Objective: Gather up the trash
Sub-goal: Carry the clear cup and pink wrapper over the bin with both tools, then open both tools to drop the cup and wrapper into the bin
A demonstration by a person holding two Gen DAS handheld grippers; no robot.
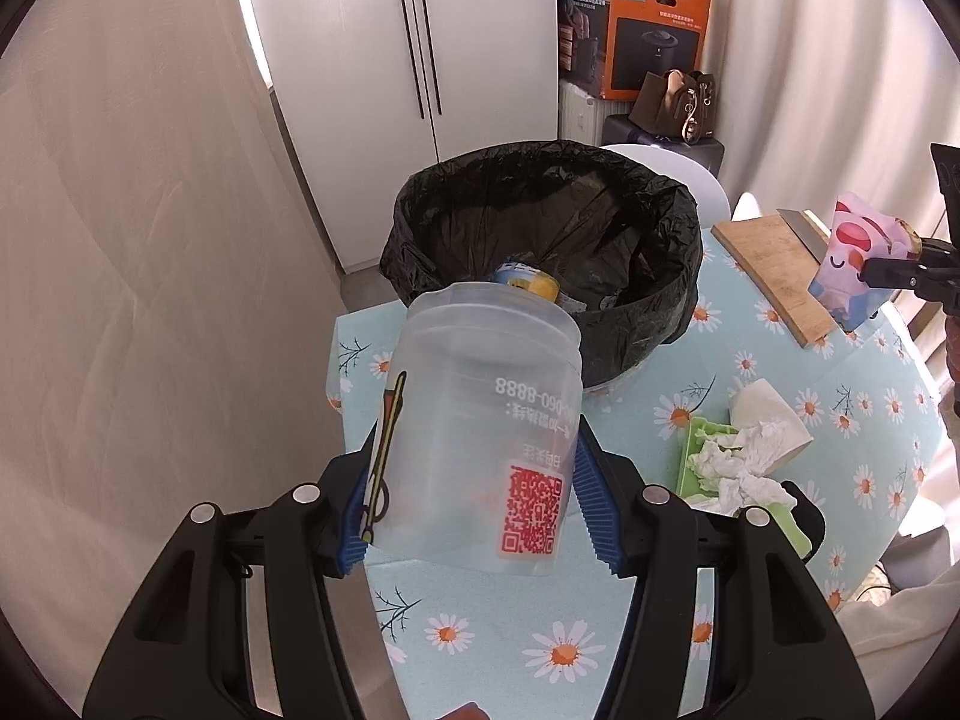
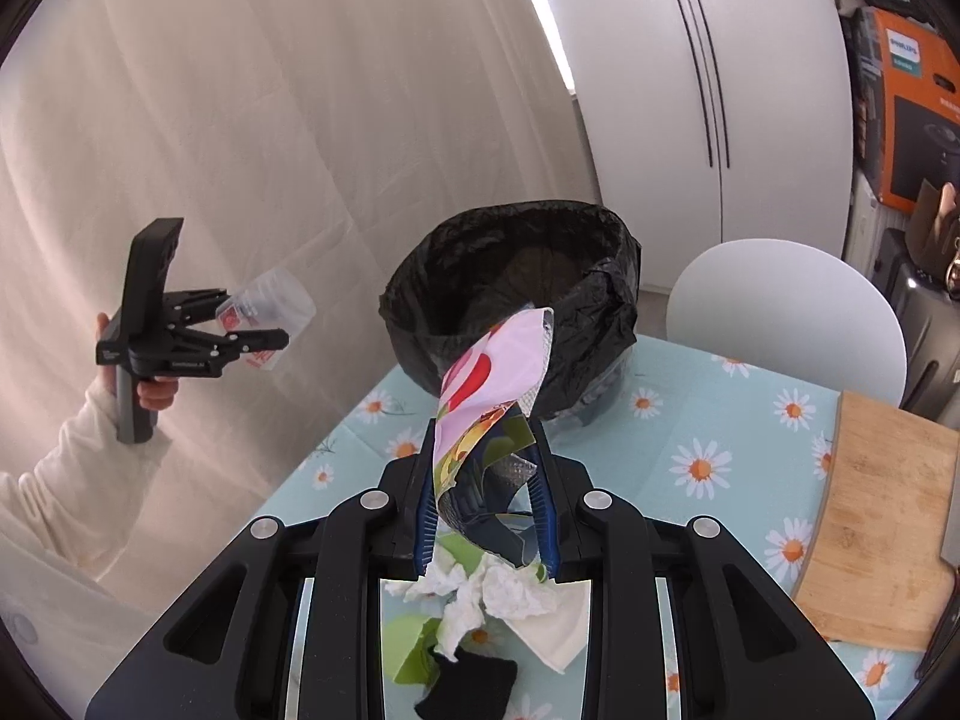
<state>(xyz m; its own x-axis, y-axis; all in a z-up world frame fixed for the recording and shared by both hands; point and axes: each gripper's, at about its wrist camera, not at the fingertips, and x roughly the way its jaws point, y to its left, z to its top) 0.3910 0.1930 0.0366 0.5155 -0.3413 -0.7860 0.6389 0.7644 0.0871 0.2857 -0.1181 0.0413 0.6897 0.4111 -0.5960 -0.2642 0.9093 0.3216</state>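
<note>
My left gripper is shut on a clear plastic cup with a red QR label, held in the air near the table's corner, short of the bin. The bin with a black bag stands on the table beyond it, and a blue and yellow item lies inside. My right gripper is shut on a pink snack wrapper, which sticks up in front of the bin. In the right wrist view, the left gripper with the cup hangs left of the bin. In the left wrist view, the right gripper holds the wrapper.
Crumpled tissues and a green piece lie on the daisy tablecloth under the right gripper, next to a black item. A wooden cutting board with a knife lies on the right. A white chair stands behind the table.
</note>
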